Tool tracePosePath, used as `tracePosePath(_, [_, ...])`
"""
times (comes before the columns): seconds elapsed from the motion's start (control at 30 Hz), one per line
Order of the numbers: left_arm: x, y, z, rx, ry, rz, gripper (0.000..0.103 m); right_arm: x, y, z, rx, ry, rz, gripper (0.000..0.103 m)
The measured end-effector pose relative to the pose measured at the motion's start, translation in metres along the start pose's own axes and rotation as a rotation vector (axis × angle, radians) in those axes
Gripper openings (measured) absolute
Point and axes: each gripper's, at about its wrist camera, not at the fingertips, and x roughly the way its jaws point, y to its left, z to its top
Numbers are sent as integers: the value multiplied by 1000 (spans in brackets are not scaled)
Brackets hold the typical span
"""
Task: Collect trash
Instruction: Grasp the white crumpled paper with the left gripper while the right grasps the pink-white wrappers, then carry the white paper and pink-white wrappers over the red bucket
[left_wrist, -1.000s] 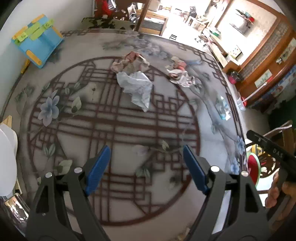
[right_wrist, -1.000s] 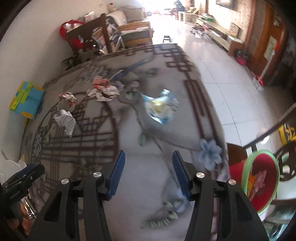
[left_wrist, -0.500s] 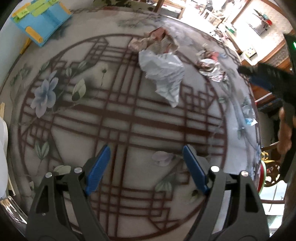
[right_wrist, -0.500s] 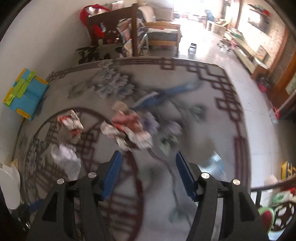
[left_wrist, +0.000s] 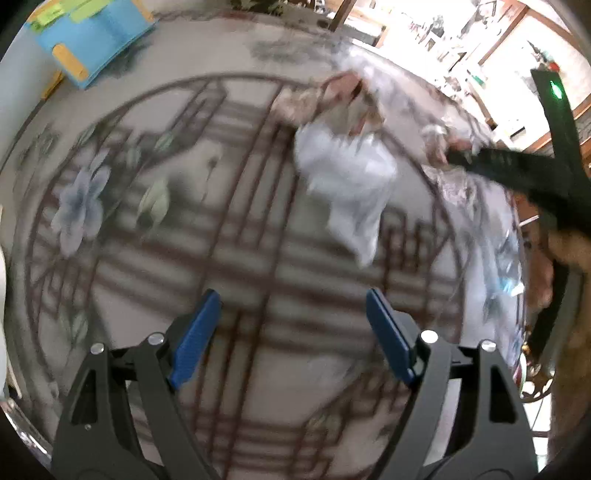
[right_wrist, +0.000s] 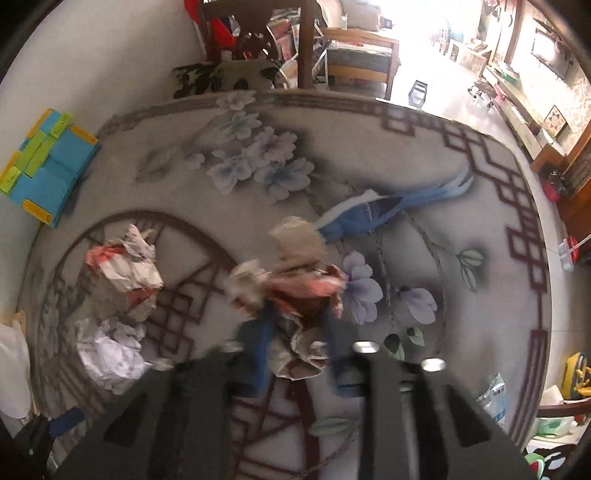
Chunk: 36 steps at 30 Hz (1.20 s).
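Crumpled paper (right_wrist: 291, 291) between right hand-held gripper (right_wrist: 295, 354) fingers; left hand-held gripper (left_wrist: 291, 332) apart.

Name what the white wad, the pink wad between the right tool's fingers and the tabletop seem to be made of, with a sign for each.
White wad: thin paper, matte, sharp creases, faint print.
Pink wad: printed paper, crumpled; blur leaves its finish open.
Tabletop: smooth hard surface with a printed flower pattern; material unclear.
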Motion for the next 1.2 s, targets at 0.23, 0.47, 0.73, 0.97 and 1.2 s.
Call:
tracePosePath(0.23, [11, -19, 43, -51, -37, -39, 78, -37, 0, -40, 12, -34, 46, 3])
tracePosePath(0.47, [39, -25, 57, -68, 1, -48, 62, -52, -1, -87, 53, 25, 75, 4])
tracePosePath(0.73, [26, -13, 41, -58, -22, -37, 52, -64, -9, -109, 115, 41, 74, 4])
tracePosePath(0.97, [7, 7, 19, -88, 0, -45, 52, -79, -2, -116, 124, 22, 88, 4])
tracePosePath(1.2, [-28, 9, -10, -66, -18, -59, 52, -101, 16, -137, 125, 17, 105, 5])
